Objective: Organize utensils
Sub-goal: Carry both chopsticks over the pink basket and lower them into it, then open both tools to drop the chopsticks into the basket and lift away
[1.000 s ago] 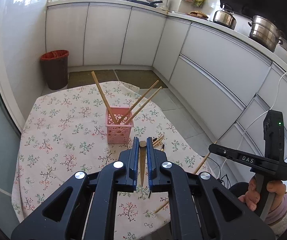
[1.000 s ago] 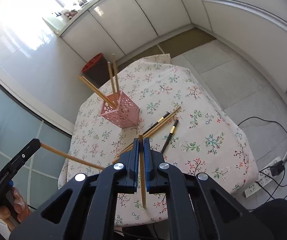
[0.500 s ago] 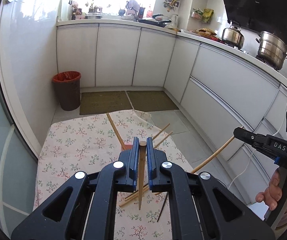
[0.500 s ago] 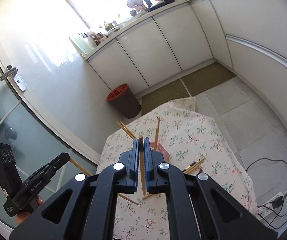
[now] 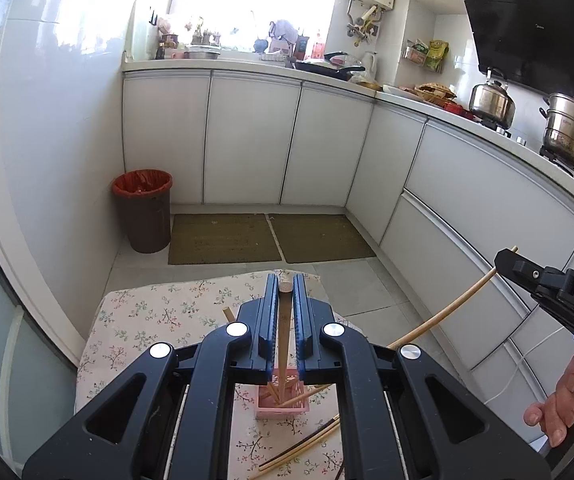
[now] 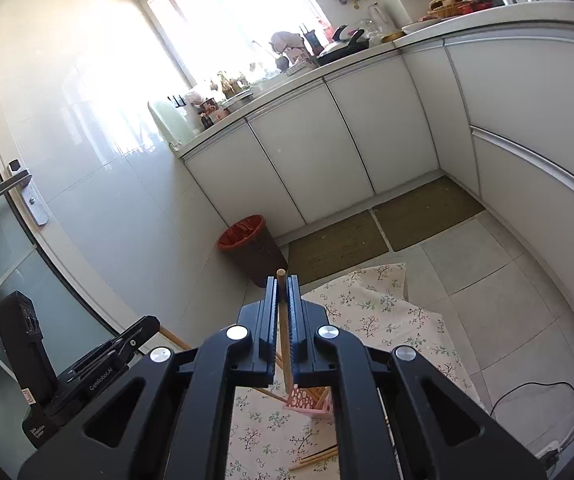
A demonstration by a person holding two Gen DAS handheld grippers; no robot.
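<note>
My left gripper (image 5: 285, 284) is shut on a wooden chopstick (image 5: 283, 344) whose lower end reaches down into the pink holder (image 5: 283, 402) on the floral table (image 5: 159, 312). Several chopsticks stand in the holder. My right gripper (image 6: 283, 280) is shut on another wooden chopstick (image 6: 285, 344) that points down at the pink holder (image 6: 307, 402). The right gripper also shows at the right of the left wrist view (image 5: 505, 258) with its chopstick (image 5: 443, 314) slanting toward the holder. The left gripper's body shows at lower left of the right wrist view (image 6: 127, 340).
Loose chopsticks (image 5: 303, 446) lie on the tablecloth in front of the holder; they also show in the right wrist view (image 6: 315, 458). A brown bin (image 5: 145, 210) stands on the floor beyond the table. White cabinets (image 5: 247, 136) line the back and right.
Both grippers have risen and tilted up above the table, each still holding its chopstick. The holder now sits directly beneath them, with the chopsticks' lower ends at or in it.
</note>
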